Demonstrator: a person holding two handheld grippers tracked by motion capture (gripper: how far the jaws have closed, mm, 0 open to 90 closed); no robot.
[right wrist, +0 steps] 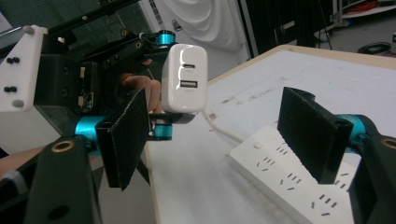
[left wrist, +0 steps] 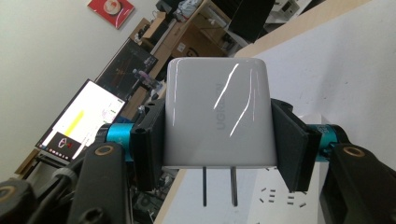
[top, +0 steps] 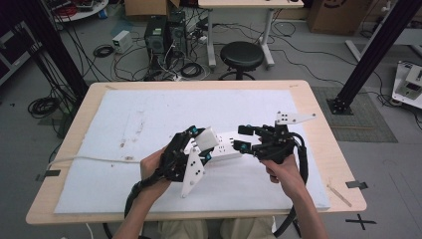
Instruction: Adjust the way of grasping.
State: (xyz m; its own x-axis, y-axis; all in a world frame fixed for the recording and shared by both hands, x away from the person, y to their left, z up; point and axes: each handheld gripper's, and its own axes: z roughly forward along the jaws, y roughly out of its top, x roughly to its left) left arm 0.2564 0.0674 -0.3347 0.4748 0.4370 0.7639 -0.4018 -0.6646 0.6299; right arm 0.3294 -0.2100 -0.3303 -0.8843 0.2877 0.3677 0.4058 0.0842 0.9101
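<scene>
We see the left gripper point(left wrist: 217, 140) pinching a white charger point(left wrist: 217, 116), raised just above the power strip point(right wrist: 289, 179) on the table point(top: 318, 129); the right gripper point(right wrist: 224, 135) is spread around the strip.

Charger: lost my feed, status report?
Left gripper shut on charger, prongs free. Right gripper open over power strip. Nothing between.

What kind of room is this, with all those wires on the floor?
Probably a lab or engineering workshop: a computer tower amid tangled cables on the floor, a lit monitor beside the table, and black metal frame posts.
</scene>
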